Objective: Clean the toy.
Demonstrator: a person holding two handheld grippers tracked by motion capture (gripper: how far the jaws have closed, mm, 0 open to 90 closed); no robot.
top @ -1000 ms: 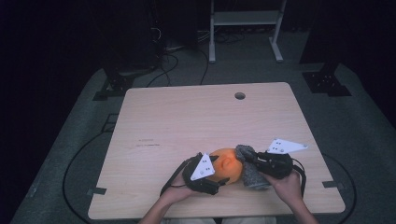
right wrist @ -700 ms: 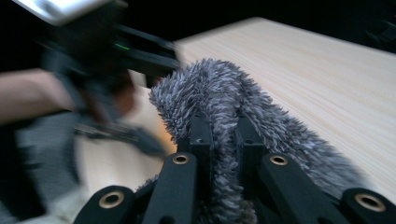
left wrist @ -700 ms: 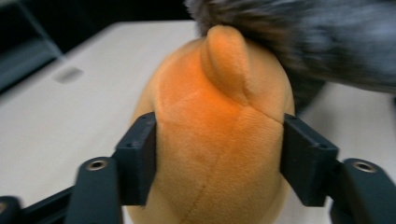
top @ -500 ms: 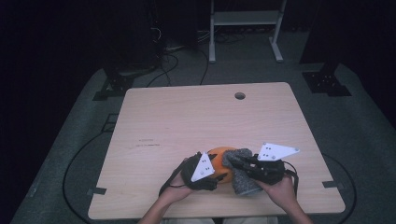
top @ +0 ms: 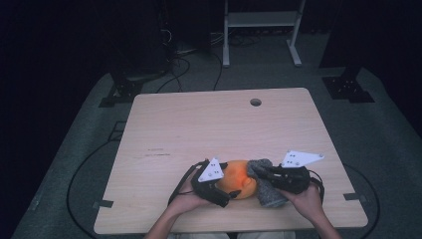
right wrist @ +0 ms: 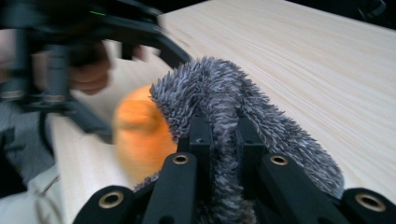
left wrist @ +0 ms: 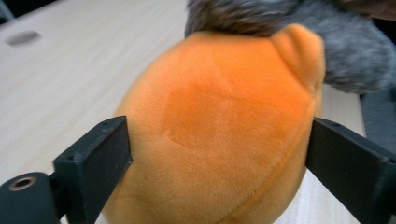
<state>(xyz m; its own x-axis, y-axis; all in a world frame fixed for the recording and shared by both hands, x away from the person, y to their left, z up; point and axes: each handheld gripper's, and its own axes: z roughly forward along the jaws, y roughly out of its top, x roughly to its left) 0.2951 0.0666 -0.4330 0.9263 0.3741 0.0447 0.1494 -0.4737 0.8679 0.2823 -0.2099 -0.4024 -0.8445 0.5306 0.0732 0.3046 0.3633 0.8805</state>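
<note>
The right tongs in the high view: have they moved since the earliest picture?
Yes. The right tongs, shut on the grey furry cloth, sit slightly leftward, farther from the table's right edge.

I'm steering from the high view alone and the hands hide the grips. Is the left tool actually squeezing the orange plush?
Observer: In the left gripper view the left tool straddles the orange plush; its jaws have just been opening and stand wide at the plush's sides.
Operator: And the right tool?
Observer: The right tool is shut on the grey fuzzy fabric, a fold pinched between the jaws.
Operator: Is the grey fabric touching the plush?
Observer: Yes, in the left gripper view it lies against the plush's top.
</note>
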